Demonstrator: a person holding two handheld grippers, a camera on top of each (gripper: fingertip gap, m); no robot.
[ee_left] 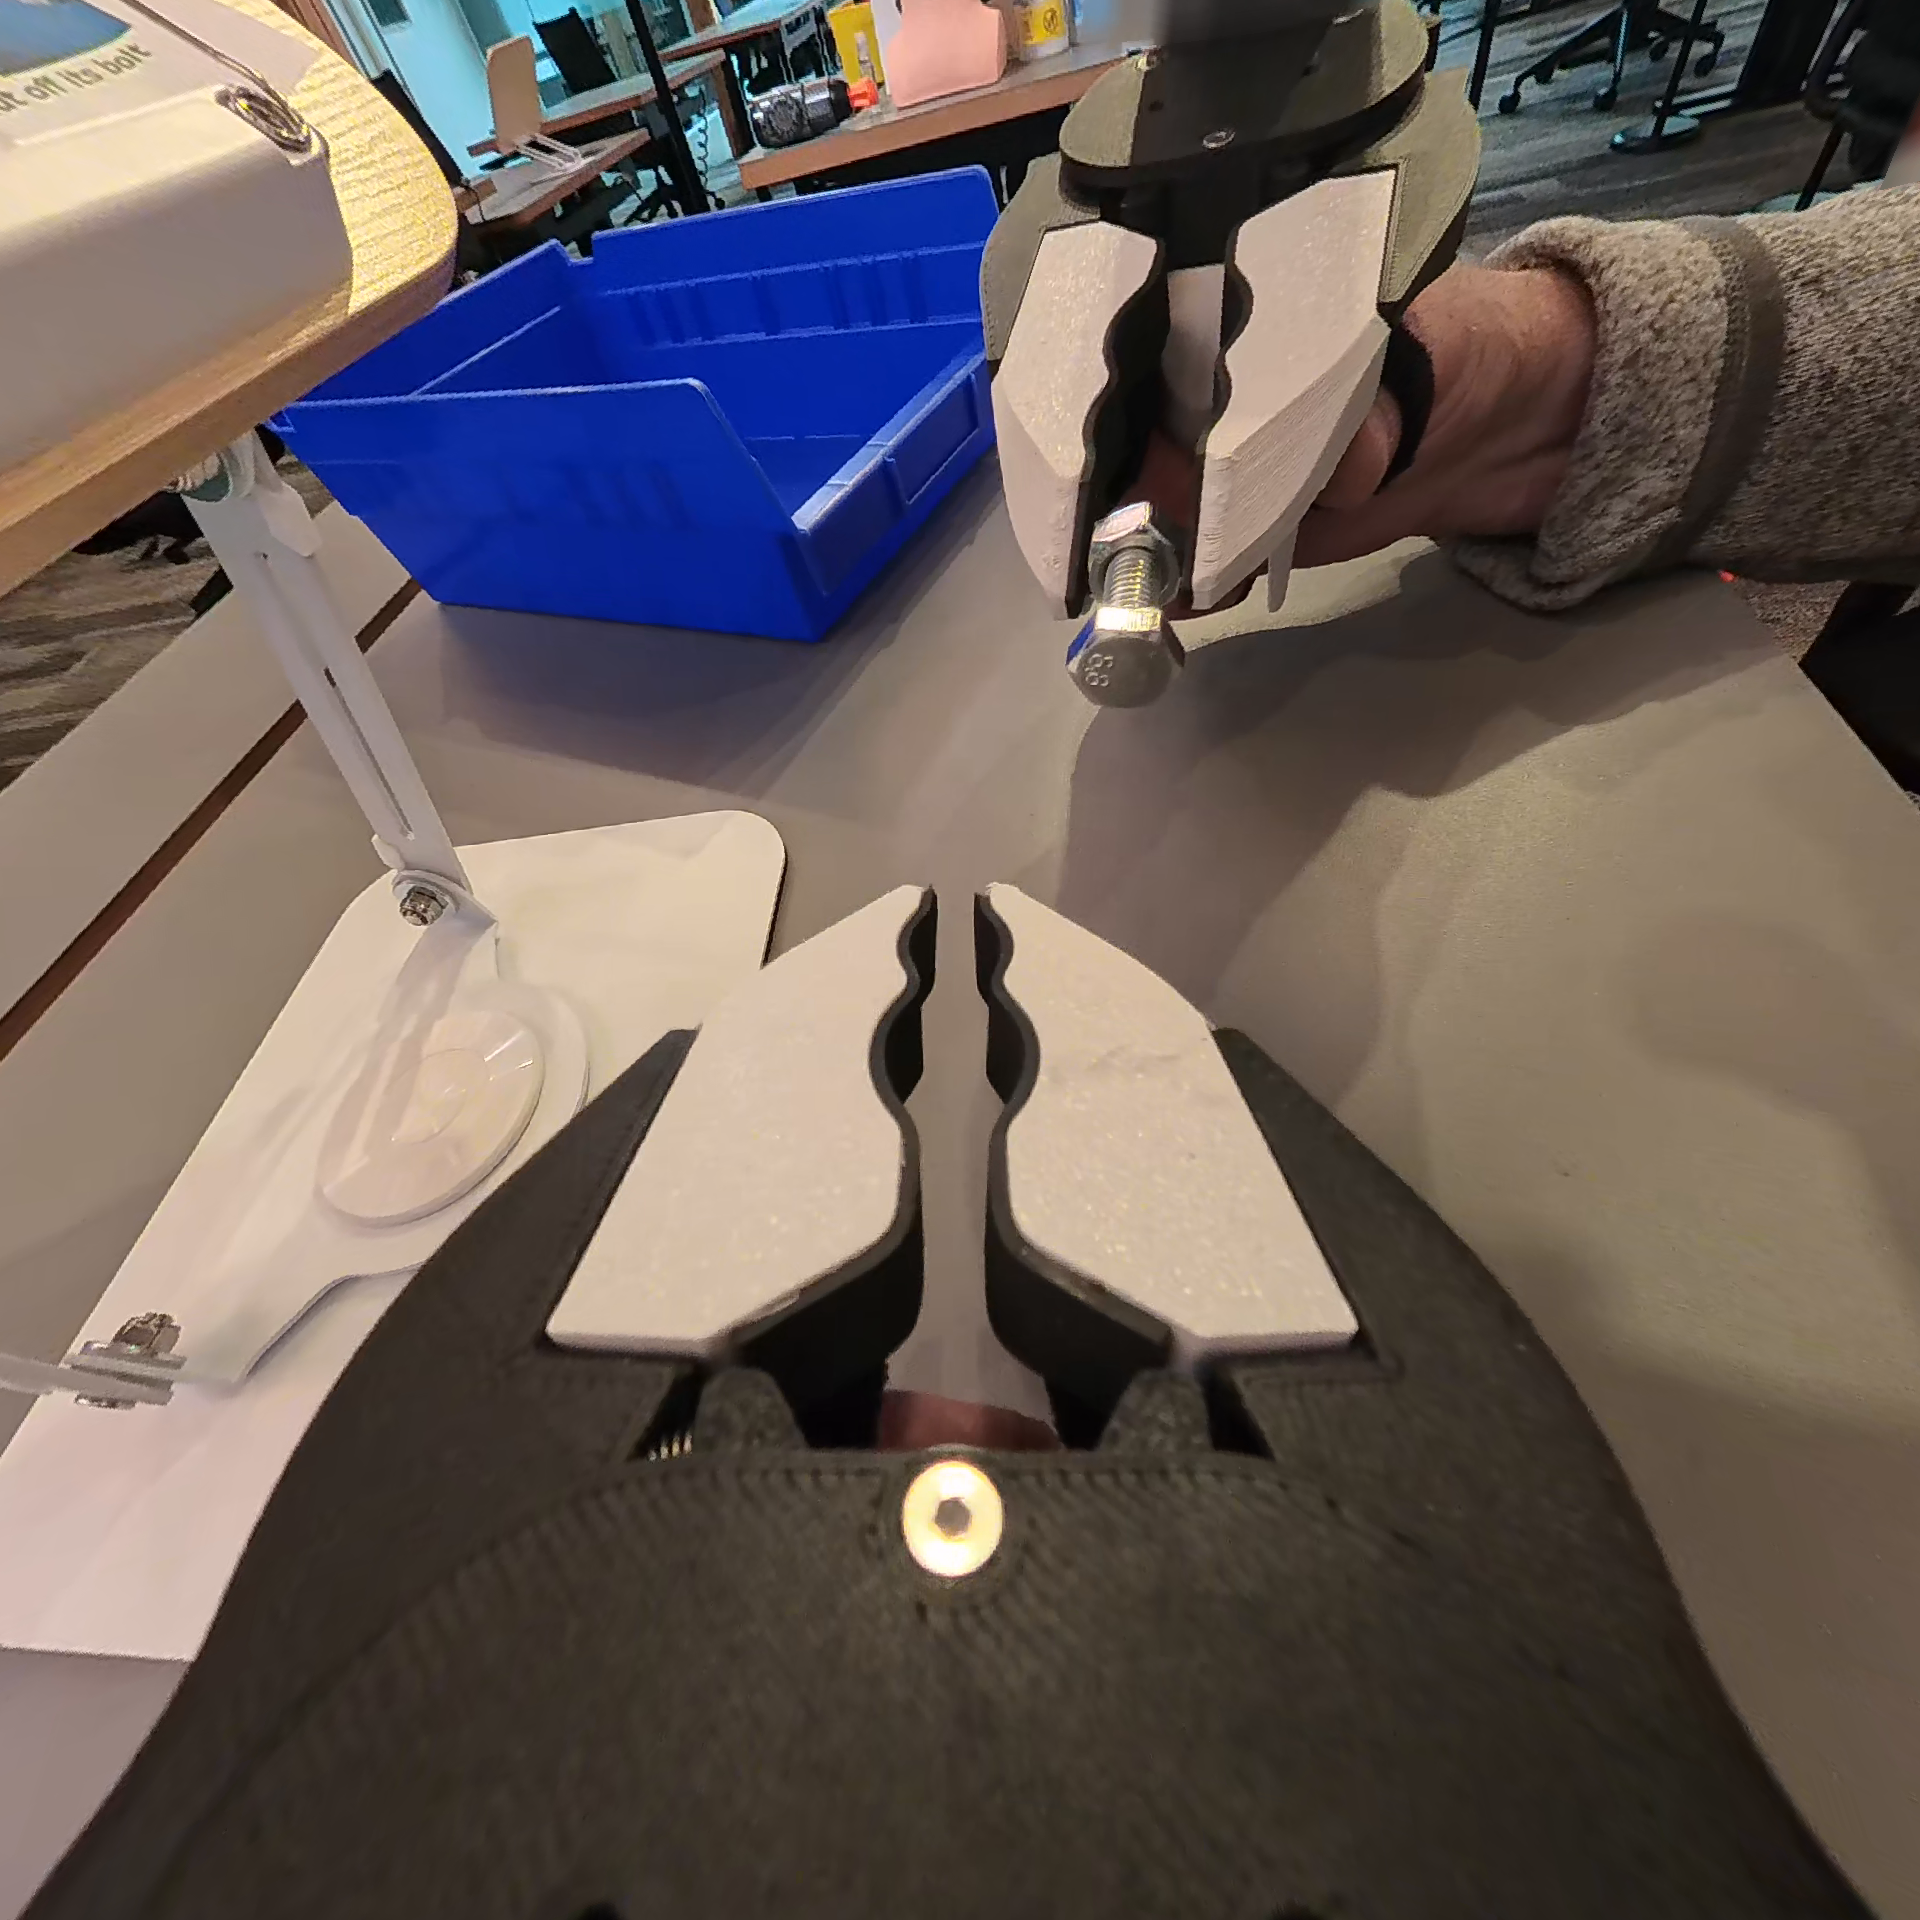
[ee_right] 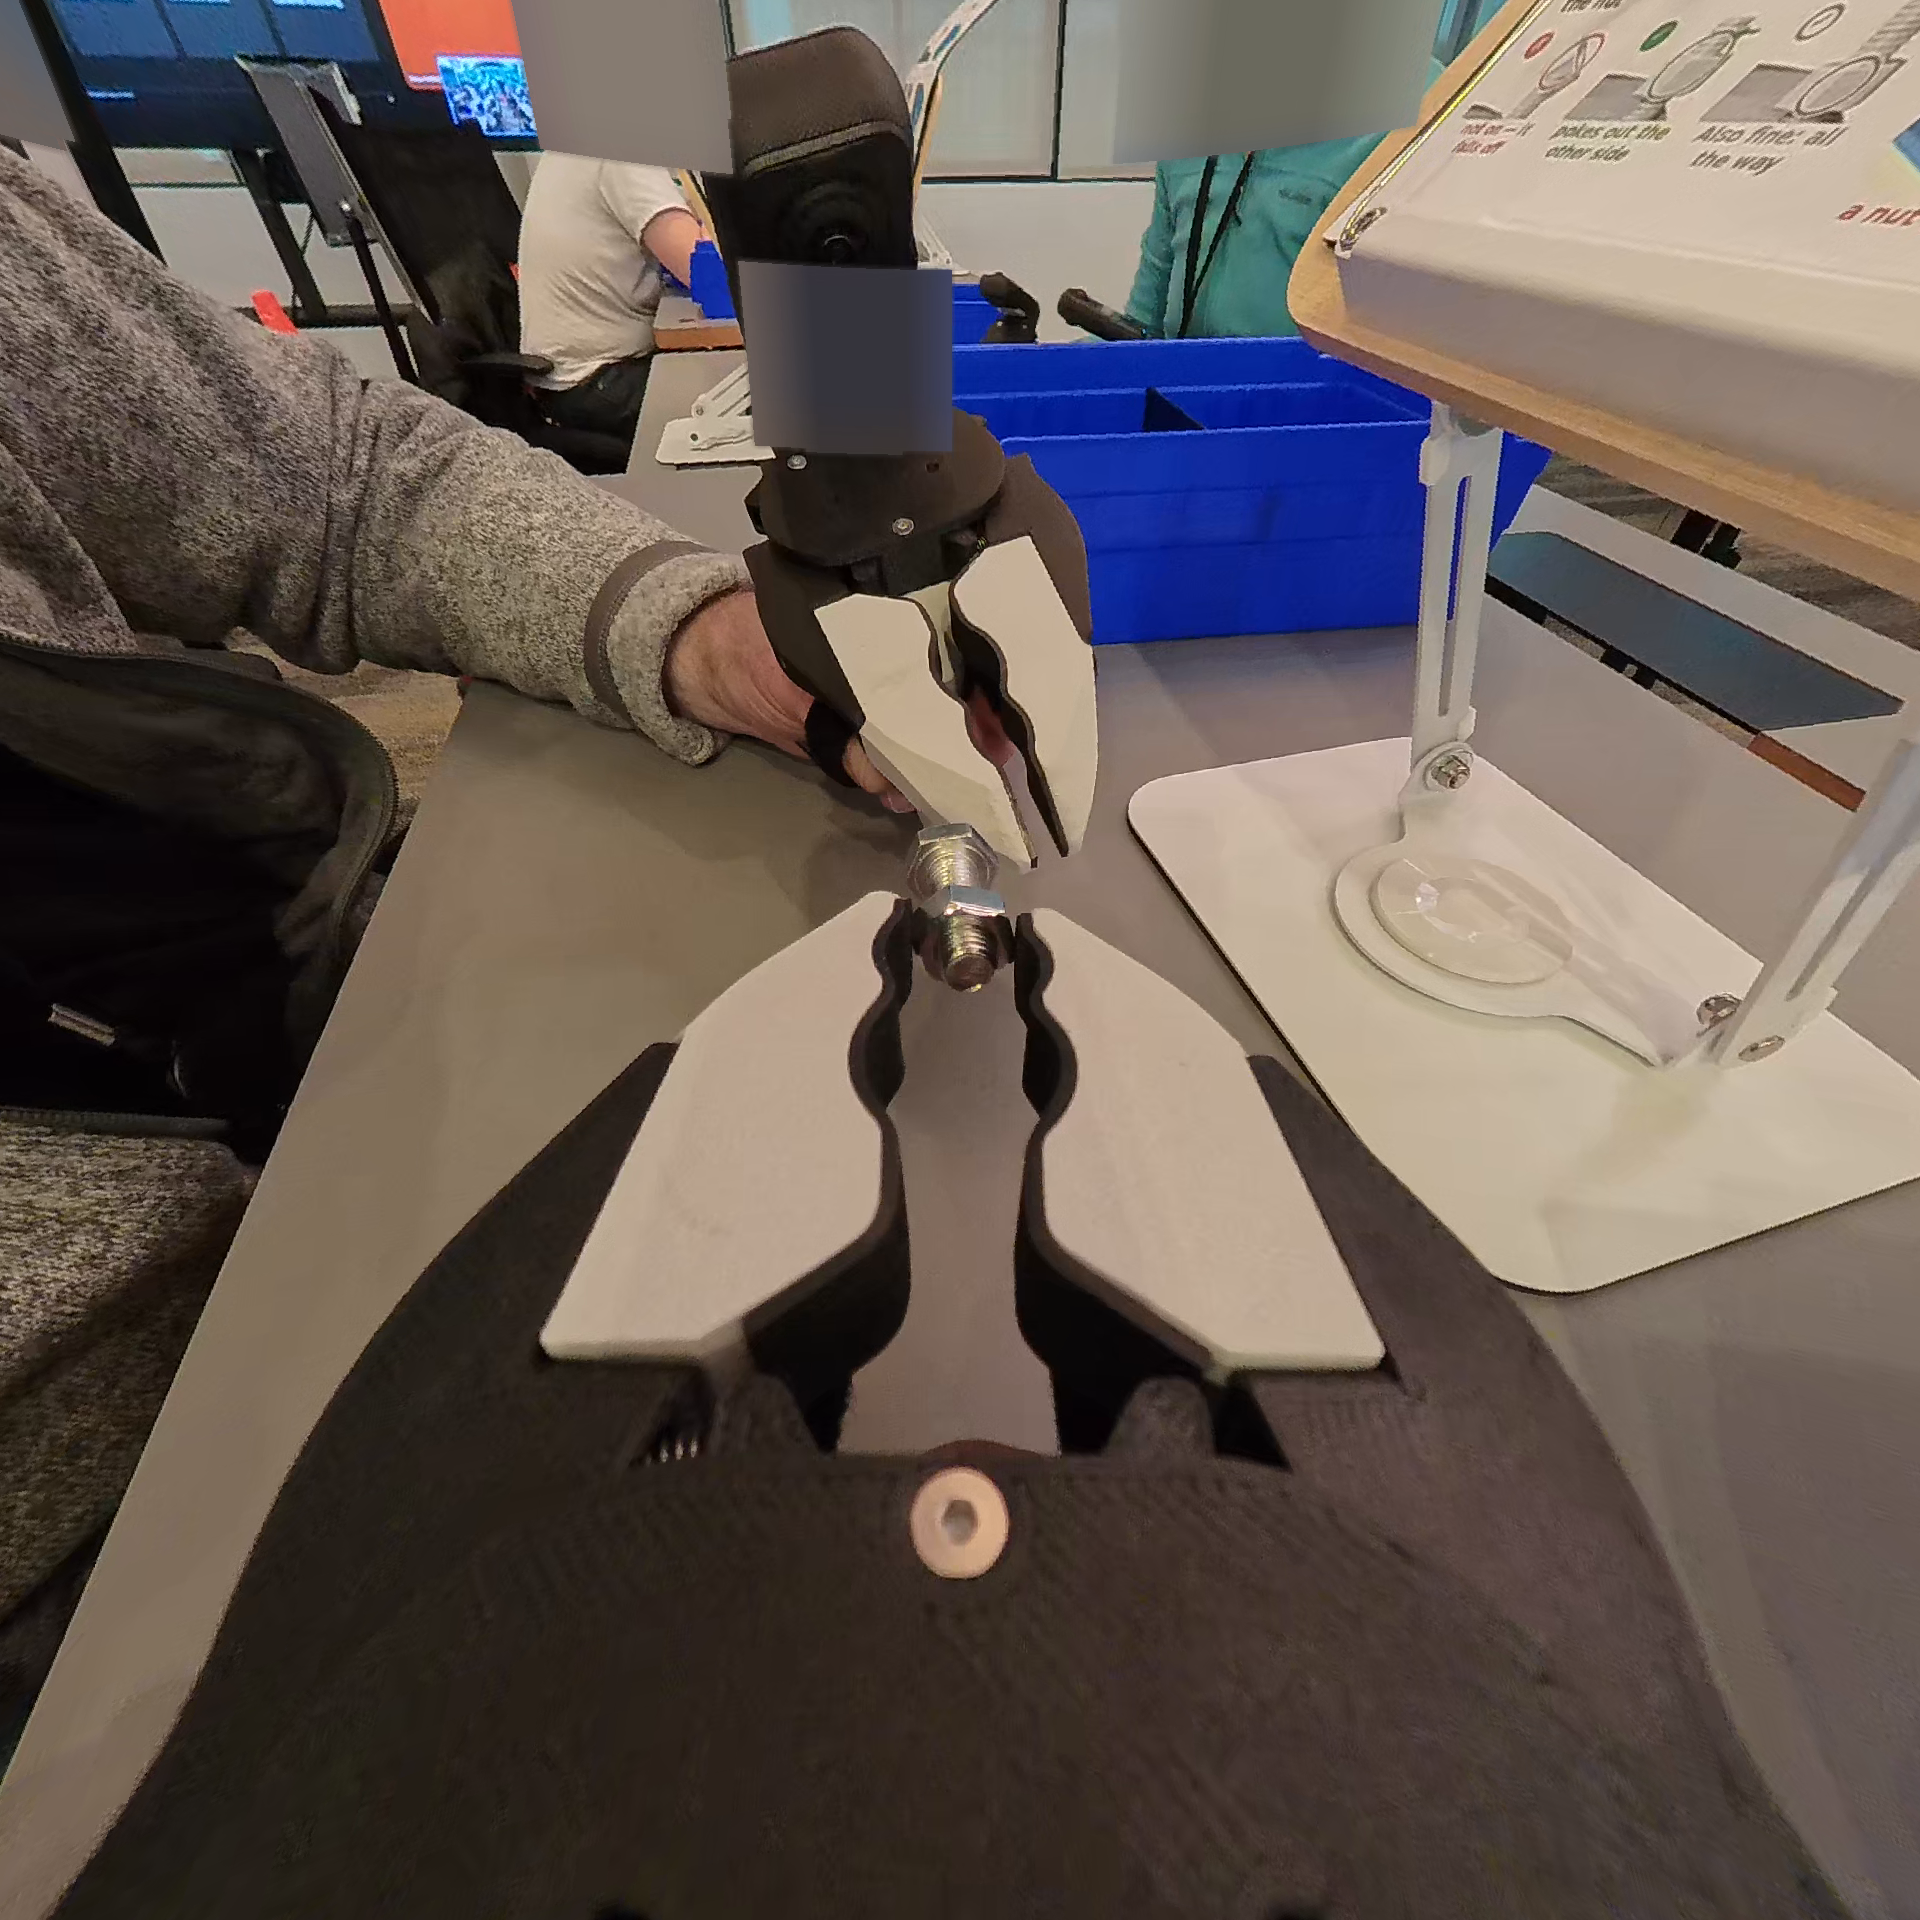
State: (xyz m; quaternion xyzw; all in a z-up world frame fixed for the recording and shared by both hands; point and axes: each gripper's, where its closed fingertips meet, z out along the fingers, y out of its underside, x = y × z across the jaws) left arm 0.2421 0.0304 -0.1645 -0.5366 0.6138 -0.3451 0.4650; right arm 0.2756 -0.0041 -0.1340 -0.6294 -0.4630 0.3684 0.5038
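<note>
- Left wrist view: left gripper [ee_left: 955, 902] hangs over the grey table [ee_left: 1455, 987], fingers nearly together with a thin slit between the pads, nothing in it.
- Same view, upper right: right gripper [ee_left: 1132, 561] points toward the camera, clamped on a silver bolt [ee_left: 1127, 613]. A nut [ee_left: 1127, 532] sits on the thread between the fingertips; the hex head sticks out past the tips, clear of the table.
- A hand [ee_left: 1496, 416] in a grey knit sleeve sits behind the right gripper.
- Blue bin [ee_left: 665, 436] sits at the far side of the table, well apart from both grippers. White stand base [ee_left: 623, 935] lies just left of the left fingertips.
- Right wrist view: right gripper [ee_right: 961, 920] is closed on the bolt [ee_right: 961, 935]; both black pads press on the nut [ee_right: 966, 902] near the tips, threaded end pointing back at the camera.
- Left gripper [ee_right: 1044, 847] comes in from above, its tips just beside the bolt's hex head; whether they touch it I cannot tell. Jaws nearly closed, holding nothing.
- White stand base [ee_right: 1299, 1091] is to the right, blue bin [ee_right: 1247, 520] behind.
</note>
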